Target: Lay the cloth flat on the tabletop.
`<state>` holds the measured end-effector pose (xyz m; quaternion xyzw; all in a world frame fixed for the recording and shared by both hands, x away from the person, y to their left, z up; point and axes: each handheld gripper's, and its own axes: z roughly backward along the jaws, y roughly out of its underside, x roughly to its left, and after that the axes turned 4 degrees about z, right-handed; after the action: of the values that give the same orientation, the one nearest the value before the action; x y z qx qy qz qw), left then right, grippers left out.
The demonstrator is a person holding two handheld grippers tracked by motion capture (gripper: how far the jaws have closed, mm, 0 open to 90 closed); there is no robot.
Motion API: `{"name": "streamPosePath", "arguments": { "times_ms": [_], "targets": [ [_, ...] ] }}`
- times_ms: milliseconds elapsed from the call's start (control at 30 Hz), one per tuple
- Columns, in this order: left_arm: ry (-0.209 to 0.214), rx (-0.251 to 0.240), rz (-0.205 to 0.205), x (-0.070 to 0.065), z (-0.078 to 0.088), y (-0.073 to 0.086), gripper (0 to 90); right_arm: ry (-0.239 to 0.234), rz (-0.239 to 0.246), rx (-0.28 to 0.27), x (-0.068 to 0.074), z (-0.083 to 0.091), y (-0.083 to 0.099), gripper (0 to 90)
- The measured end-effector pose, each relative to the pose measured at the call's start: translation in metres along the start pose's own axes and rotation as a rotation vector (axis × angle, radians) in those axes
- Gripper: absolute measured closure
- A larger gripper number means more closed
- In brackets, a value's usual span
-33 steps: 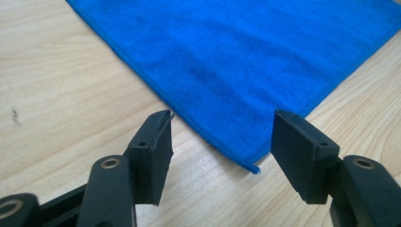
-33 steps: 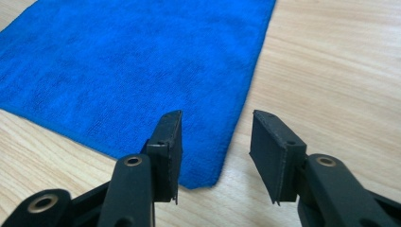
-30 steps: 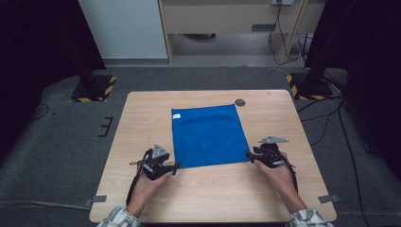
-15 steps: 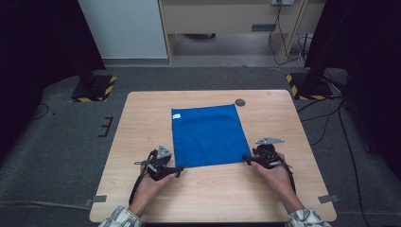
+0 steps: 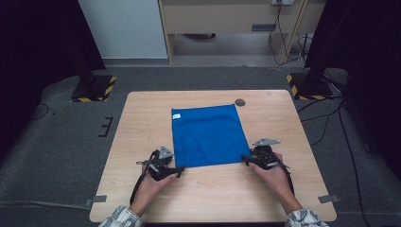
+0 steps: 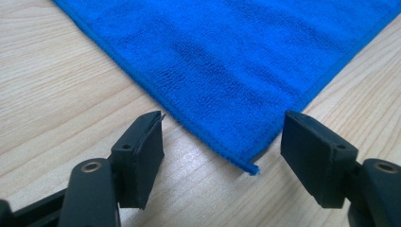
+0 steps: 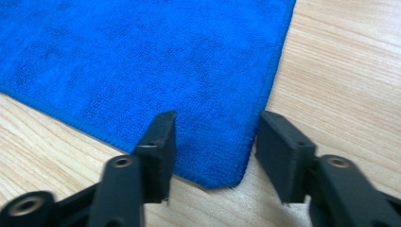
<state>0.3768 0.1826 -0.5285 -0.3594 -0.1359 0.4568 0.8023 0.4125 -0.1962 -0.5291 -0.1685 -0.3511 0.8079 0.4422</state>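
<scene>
Two sets of tongs, left tongs (image 6: 222, 146) and right tongs (image 7: 213, 151), sit released. Each straddles a near corner of the blue cloth (image 5: 208, 135) on the surface (image 5: 142, 118), likely to pinch it.

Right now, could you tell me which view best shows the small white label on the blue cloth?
The high view: the white label sits at the far left corner of the blue cloth, which lies flat and whole there. The left gripper view frames the cloth's near corner between open fingers; the right gripper view frames the other near corner.
</scene>
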Motion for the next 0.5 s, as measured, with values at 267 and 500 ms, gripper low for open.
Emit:
{"name": "streamPosePath", "arguments": {
  "times_ms": [267, 500],
  "targets": [
    [-0.02, 0.003, -0.031, 0.0001, 0.0, -0.0001, 37.2, 0.017, 0.055, 0.011, 0.0045, 0.0003, -0.0005, 70.7],
    [-0.028, -0.01, -0.024, 0.004, 0.0018, 0.0005, 52.2, -0.007, 0.062, 0.017, 0.0075, 0.0, -0.0017, 83.3]
  ]
}}
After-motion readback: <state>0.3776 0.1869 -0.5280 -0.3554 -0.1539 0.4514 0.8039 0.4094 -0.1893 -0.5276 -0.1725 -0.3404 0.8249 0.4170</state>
